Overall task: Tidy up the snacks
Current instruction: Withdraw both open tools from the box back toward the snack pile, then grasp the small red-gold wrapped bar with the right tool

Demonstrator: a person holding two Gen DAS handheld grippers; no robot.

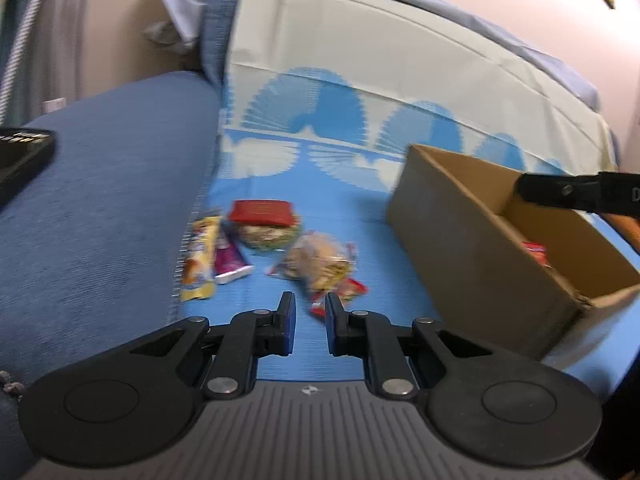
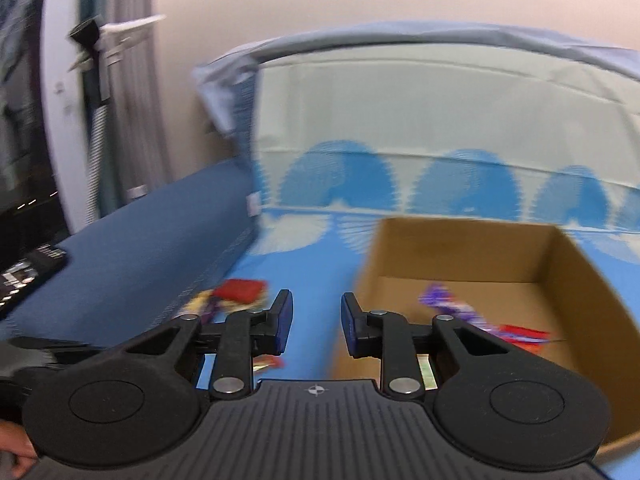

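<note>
Both grippers, left gripper and right gripper, hang with jaws parted and empty. Loose snacks lie on the blue mat near its left edge. The cardboard box sits apart to their right, bare mat between them.

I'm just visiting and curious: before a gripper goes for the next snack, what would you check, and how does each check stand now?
1. Left gripper empty, jaws apart: ok.
2. Right gripper empty, jaws apart: ok.
3. Box open on top, room inside: ok.
4. Snacks left on the mat: clear bag, red pack, yellow bar, purple bar: ok.
5. Left gripper lined up with the clear bag: roughly, not touching.
6. Exact grip spot on the bag: cannot tell, blurred.
</note>
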